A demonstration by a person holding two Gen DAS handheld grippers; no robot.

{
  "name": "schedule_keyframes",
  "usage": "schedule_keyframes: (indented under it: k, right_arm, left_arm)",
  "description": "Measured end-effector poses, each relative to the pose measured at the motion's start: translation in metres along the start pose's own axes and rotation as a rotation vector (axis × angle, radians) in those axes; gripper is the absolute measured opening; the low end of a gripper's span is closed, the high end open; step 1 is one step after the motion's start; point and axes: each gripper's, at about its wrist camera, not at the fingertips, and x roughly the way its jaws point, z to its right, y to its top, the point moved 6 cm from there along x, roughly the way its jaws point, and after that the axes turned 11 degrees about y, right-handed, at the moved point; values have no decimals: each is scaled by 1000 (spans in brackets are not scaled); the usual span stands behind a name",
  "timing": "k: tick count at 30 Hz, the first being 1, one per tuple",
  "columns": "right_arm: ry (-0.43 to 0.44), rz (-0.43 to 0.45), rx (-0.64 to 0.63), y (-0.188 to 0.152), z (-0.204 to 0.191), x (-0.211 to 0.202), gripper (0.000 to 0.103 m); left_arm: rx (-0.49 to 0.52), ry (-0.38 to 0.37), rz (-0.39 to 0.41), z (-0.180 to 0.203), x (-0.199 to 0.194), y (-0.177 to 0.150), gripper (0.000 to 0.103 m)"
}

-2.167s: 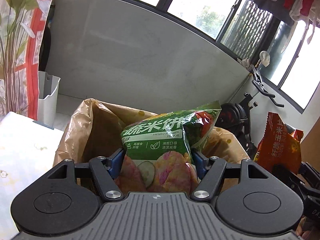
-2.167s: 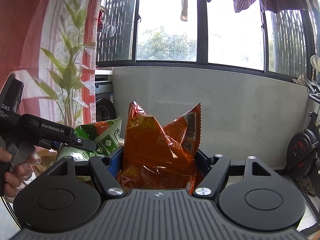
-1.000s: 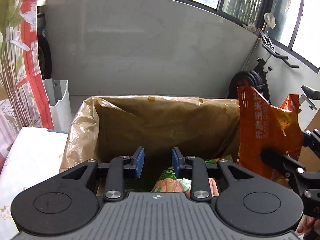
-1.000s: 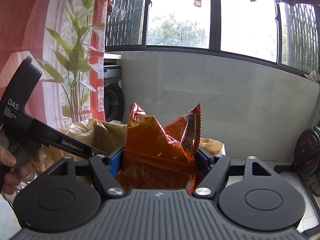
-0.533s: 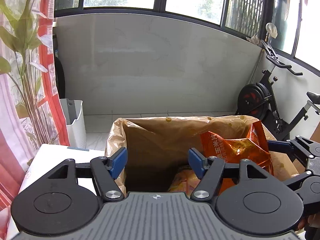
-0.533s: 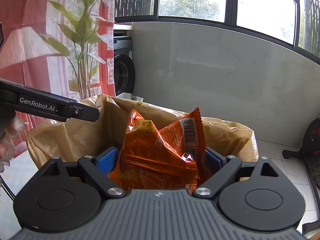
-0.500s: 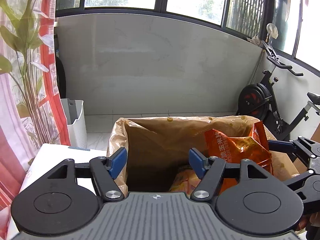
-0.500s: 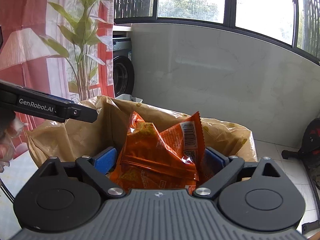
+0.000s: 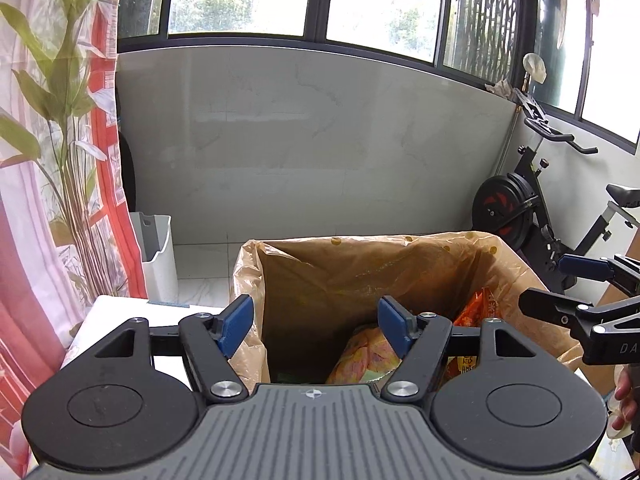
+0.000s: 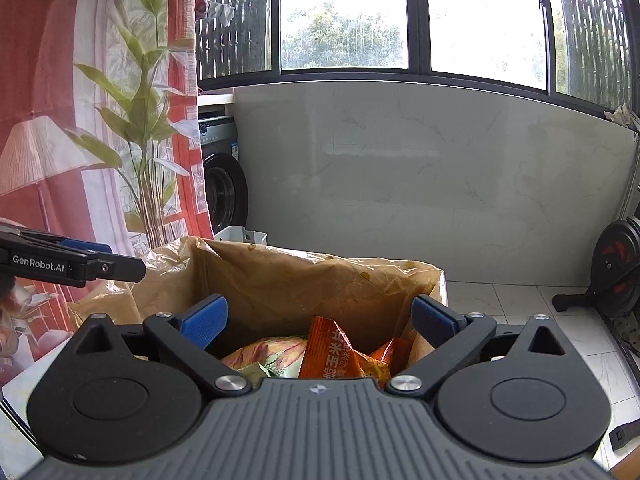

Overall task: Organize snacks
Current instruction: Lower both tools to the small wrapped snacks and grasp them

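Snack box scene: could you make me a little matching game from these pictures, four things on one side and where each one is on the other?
Things:
1. orange snack bag
2. white bin
3. exercise bike
4. washing machine

Places:
A. on the floor, right of the lined box
B. by the curtain, behind the box
C. inside the lined box
D. on the floor, left of the box

Pairs: 1-C, 2-D, 3-A, 4-B
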Motion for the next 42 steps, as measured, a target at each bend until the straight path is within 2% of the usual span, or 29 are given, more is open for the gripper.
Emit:
schedule_keyframes:
  k: [7,10,13,17,19,21,27,34,41,42]
  right_arm:
    - [36,80,11,-16,-10,-31,99]
    - [58,118,20,-34,-16,-47,98]
    - [58,142,34,-57,-19,-60,97]
    - [43,145,58,-87,-21,-69,86]
    - [35,118,66,-103,-22,-69,83]
    - [35,82,81,-119,-22,-67,73]
    - [82,-10,122,-157,-36,-55,61]
    - [181,-122,118,-182,-62,-26,58]
    - [199,-198,115,-200,-67,-7,58]
    - [201,-202,123,-202,-67,-7,54]
  left_arm:
    - [6,-2,64,-10,-31,-26,71]
    - [1,4,97,-12,-47,-48,71]
    - [-38,1,98,-14,-56,-71,71]
    - [-115,-29,83,-15,-61,-98,71]
    - [-125,-27,52,-13,-56,-111,71]
    - [-129,-18,5,-11,-49,-125,70]
    - [-140,-5,-64,-11,-39,-155,69]
    - [-131,-12,-136,-9,-30,-179,68]
    - [-107,-27,-186,-1,-23,-195,57]
    - [-107,-32,-193,-1,-21,-196,57]
